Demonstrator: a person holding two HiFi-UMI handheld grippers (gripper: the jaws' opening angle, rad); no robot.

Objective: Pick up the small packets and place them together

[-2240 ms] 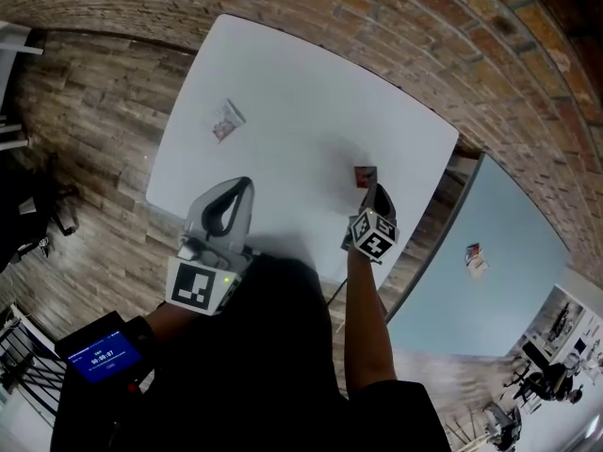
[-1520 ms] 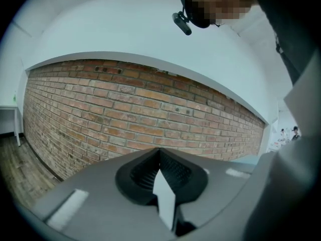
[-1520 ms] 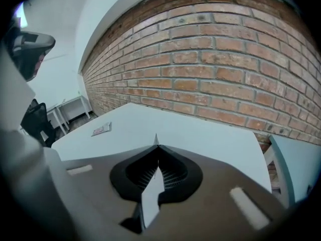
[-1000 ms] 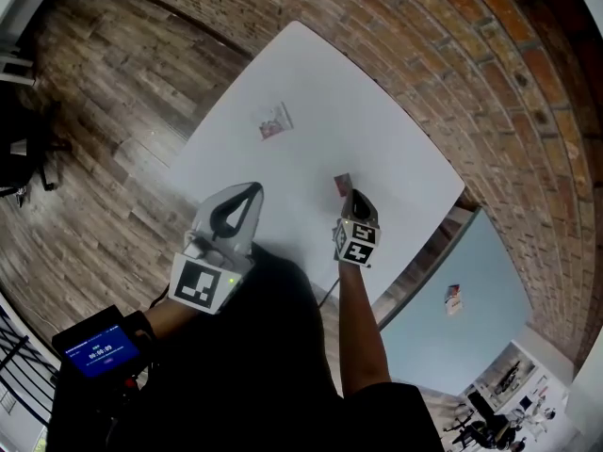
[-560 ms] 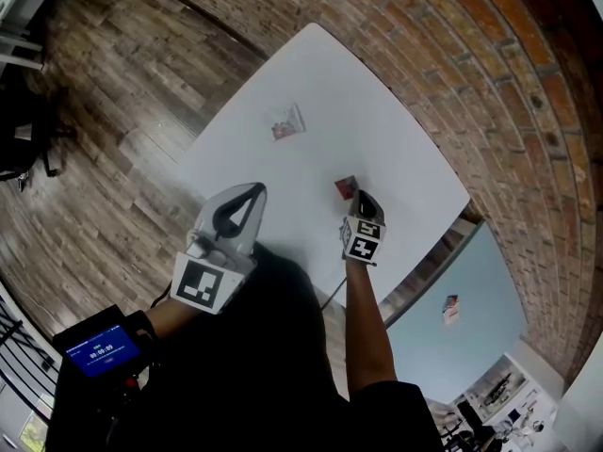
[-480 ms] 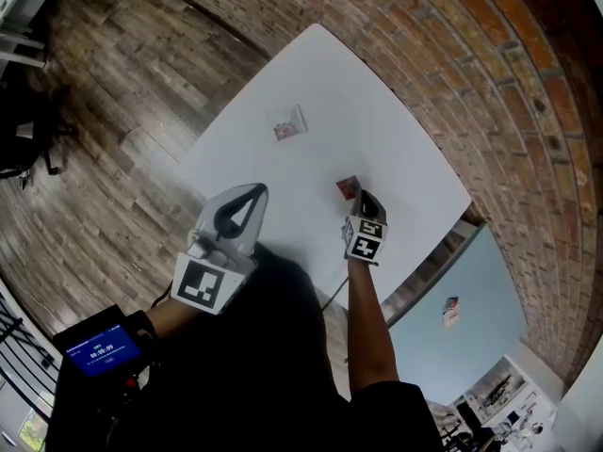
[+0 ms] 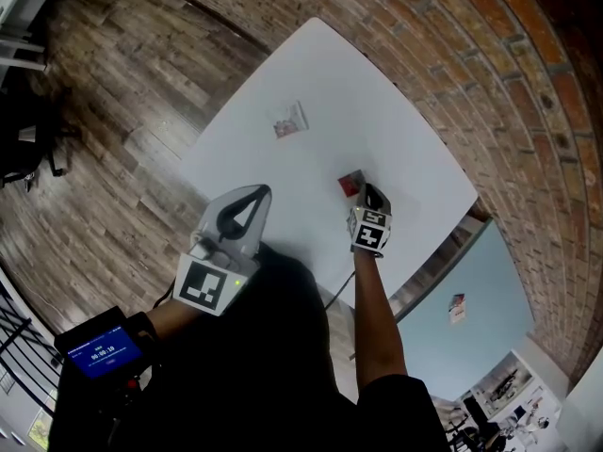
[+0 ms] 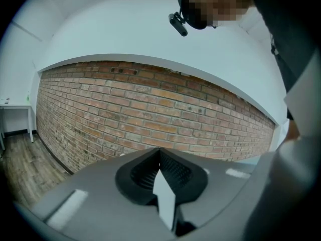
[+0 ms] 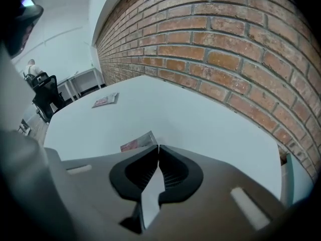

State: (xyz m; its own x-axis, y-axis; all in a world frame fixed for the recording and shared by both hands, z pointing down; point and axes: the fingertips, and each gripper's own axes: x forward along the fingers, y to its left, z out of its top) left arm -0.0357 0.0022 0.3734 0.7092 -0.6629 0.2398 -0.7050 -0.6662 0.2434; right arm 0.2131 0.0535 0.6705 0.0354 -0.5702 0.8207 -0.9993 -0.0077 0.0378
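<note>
2 small packets on the white desk (image 7: pixel 396 111), well apart. The red packet (image 7: pixel 351 184) lies flat around mid-desk, a little toward the edge facing the pale blue table (image 7: pixel 490 281). The second packet (image 7: pixel 289 121) sits nearer the opposite edge, the one over the wood floor (image 7: pixel 113 111). The right gripper (image 7: pixel 369 192) tilts down at the desk, jaws clenched tip to tip with nothing seen between them. The red packet shows just beyond the tips, slightly to their left in the right gripper view (contact unclear). The left gripper (image 7: pixel 256 194) hangs over the near edge, roughly level, facing the brick wall (image 8: pixel 150 114), jaws clenched, empty. A 3rd packet (image 7: pixel 457 306) lies on the pale blue table.
</note>
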